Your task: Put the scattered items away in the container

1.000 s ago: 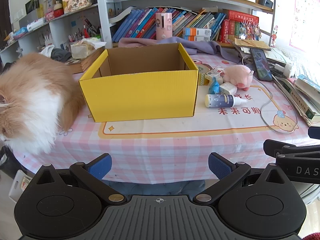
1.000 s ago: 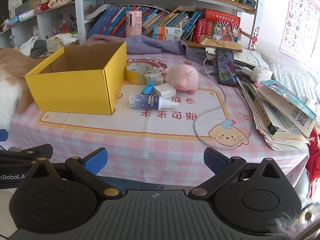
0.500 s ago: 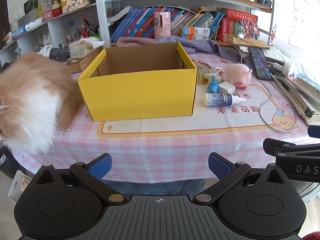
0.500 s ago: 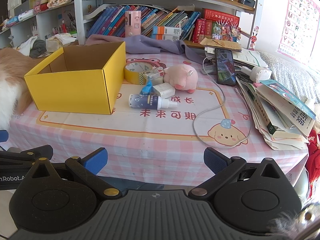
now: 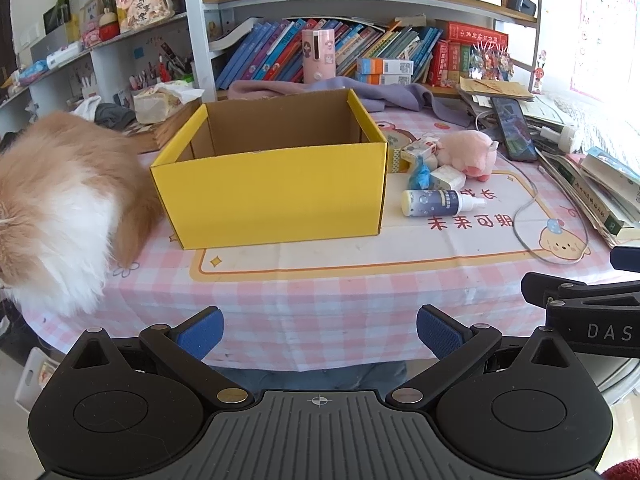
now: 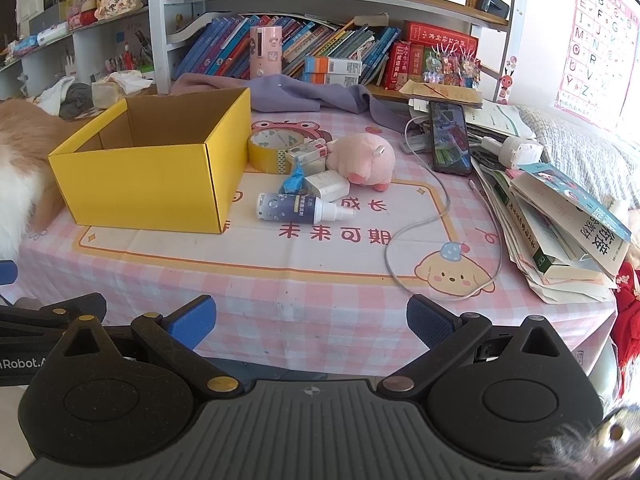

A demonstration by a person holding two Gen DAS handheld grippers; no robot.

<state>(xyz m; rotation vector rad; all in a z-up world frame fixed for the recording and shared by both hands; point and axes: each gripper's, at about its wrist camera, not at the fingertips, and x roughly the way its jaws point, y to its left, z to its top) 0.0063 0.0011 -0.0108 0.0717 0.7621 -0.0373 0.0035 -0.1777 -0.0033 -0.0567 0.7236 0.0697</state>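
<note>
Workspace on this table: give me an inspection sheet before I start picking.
Surface: pink checked tablecloth with a cartoon mat.
Job's things: open yellow cardboard box, no items visible inside; beside it a lying spray bottle, pink plush pig, yellow tape roll, small white cartons, blue wrapper.
Clutter: black smartphone, stacked books and papers, purple cloth.
Grippers: left tongs and right tongs open, empty, short of the table edge.
Cables: white cable looping from the phone.
Surroundings: fluffy orange-and-white cat against the box's left side; bookshelves behind.
</note>
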